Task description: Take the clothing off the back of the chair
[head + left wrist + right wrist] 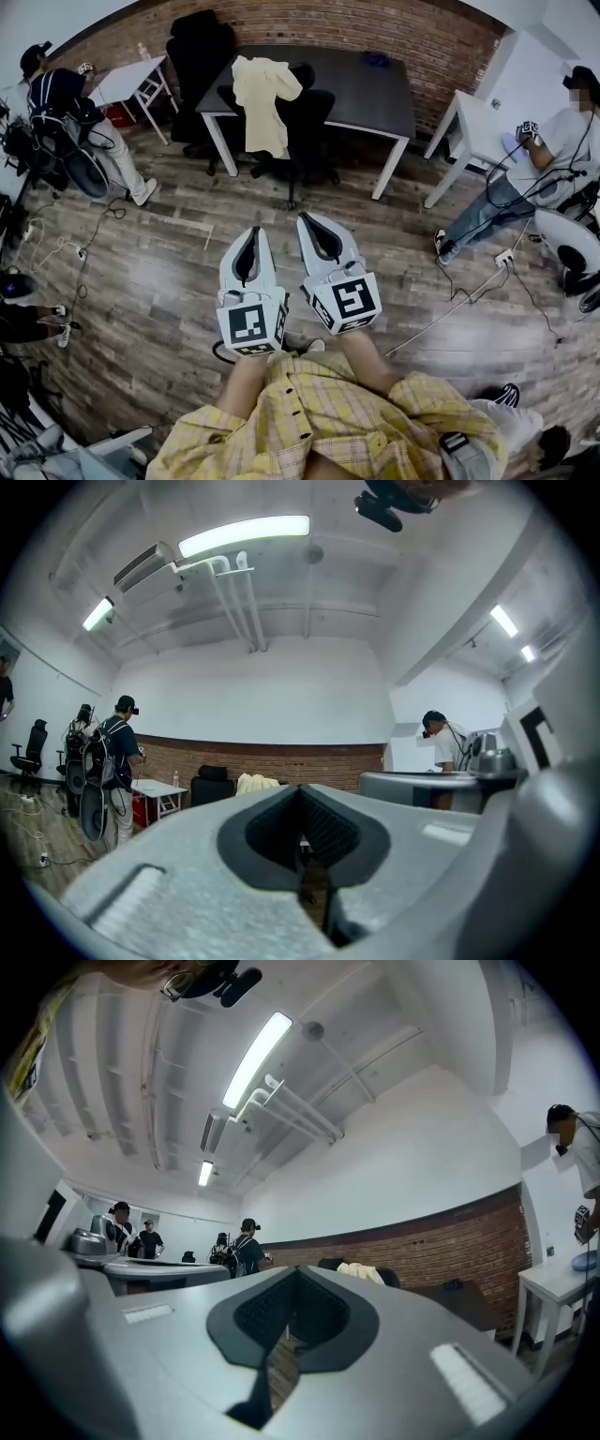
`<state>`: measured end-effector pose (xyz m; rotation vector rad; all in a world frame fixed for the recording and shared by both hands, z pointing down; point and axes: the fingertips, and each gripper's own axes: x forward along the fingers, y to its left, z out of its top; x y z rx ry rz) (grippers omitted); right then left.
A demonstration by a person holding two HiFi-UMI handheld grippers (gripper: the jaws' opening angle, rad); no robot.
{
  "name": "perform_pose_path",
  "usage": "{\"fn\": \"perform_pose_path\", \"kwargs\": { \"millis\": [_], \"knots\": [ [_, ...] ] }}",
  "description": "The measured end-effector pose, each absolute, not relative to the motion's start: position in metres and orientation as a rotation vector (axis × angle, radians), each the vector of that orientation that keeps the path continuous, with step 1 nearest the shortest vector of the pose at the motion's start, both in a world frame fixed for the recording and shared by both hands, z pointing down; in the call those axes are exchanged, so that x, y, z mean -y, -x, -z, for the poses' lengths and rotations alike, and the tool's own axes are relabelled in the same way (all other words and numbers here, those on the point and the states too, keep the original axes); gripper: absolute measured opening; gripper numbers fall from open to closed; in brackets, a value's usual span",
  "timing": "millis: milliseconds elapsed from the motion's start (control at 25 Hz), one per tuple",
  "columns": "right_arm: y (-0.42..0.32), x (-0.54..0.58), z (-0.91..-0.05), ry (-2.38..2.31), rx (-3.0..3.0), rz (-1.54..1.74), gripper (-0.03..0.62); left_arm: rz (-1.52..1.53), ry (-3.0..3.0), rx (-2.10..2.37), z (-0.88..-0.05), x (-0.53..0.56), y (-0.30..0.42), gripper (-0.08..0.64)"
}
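Hanging over the backrest of the black office chair (309,122), the cream-coloured cloth garment (261,98) is draped so that its weight falls on both sides of the top edge, which seems to be all that keeps it there. One part trails down the side of the chair facing the camera. The chair is tucked up against the near edge of the dark rectangular desk (366,84), so the garment is best reached from this open side, across the wood-plank floor (169,244). The grey-and-white left tool (253,234) and the matching right tool (311,220) are held out side by side and roughly level in front of the person's body, well apart from the chair. Both point toward it, which reads as a carrying posture for the approach, not a reach. In each gripper view the jaws are together at the tips with nothing between them, and the garment shows only as a small pale shape far beyond them (253,783) (361,1271). The jaws are probably closed simply because there is nothing to grasp yet. Judging from this, the task is at its very start, and the jaws will have to part before either tool can pinch the cloth.
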<state>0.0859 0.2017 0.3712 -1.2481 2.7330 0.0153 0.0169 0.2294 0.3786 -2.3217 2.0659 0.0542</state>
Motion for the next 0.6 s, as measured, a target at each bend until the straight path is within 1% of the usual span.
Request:
{"fn": "perform_pose_path", "kwargs": {
  "millis": [240, 600],
  "knots": [
    [-0.085, -0.189, -0.372, 1.215, -2.741, -0.015, 0.000, -0.058, 2.320, -2.078, -0.387, -0.216, -0.021, 0.000],
    [-0.073, -0.128, -0.379, 1.216, -2.753, -0.026, 0.000, -0.077, 2.346, -2.078, -0.396, -0.151, -0.011, 0.000]
  ]
}}
